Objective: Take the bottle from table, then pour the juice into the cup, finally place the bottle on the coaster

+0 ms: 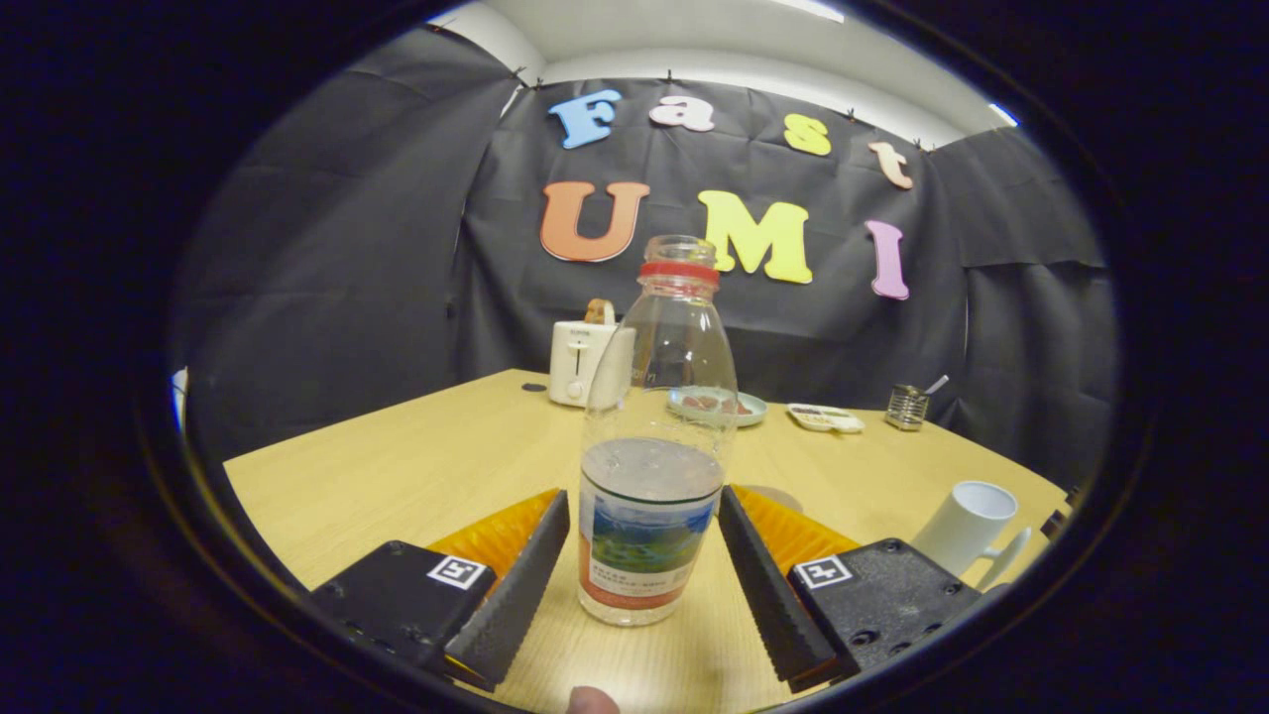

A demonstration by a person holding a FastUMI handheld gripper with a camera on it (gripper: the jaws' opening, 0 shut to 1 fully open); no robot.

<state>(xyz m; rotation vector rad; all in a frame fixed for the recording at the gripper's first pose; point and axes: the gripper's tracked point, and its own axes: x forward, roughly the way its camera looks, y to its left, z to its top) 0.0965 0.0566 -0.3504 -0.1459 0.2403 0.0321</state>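
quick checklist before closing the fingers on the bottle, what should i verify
1. Bottle centred between the fingers of the gripper: ok.
2. Fingers open, a gap on each side of the bottle: ok.
3. Bottle upright on the table: ok.
4. Cap off, mouth open for pouring: ok.
5. Cup upright, beyond the right finger: ok.
6. Coaster free: cannot tell, mostly hidden behind the bottle and finger.
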